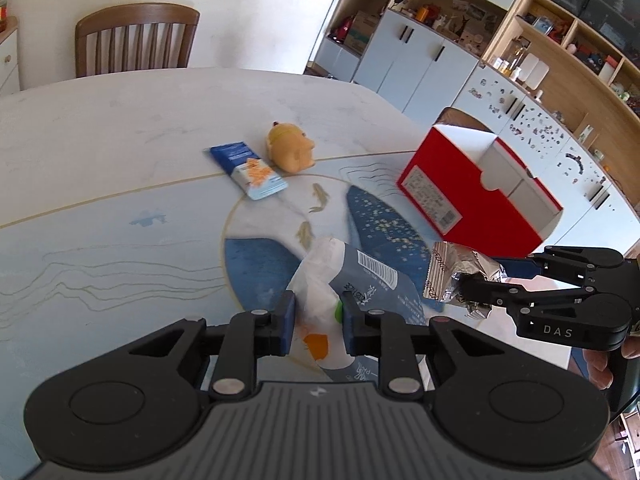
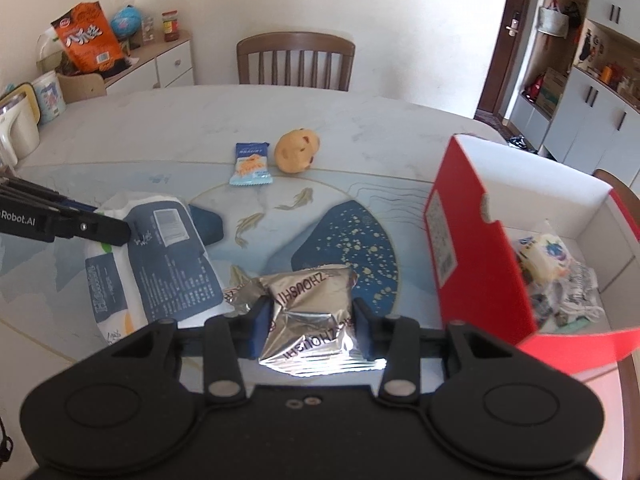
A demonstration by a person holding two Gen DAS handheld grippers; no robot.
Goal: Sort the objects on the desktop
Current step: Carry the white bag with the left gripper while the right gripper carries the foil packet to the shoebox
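Note:
My left gripper (image 1: 319, 320) is shut on a white and dark blue tissue pack (image 1: 352, 292), which also shows in the right wrist view (image 2: 152, 264). My right gripper (image 2: 312, 320) is shut on a crinkled silver snack packet (image 2: 312, 312), held just above the table; it also shows in the left wrist view (image 1: 460, 276). A red box (image 2: 472, 248) with a white inside stands open at the right and holds several small packets (image 2: 548, 260). A small blue snack packet (image 2: 251, 164) and an orange plush toy (image 2: 298, 150) lie farther back on the table.
The table (image 2: 120, 128) has a blue patterned mat (image 2: 348, 232). A wooden chair (image 2: 296, 60) stands at the far side. A sideboard (image 2: 160, 60) at the back left holds an orange bag and jars. Cabinets line the right wall.

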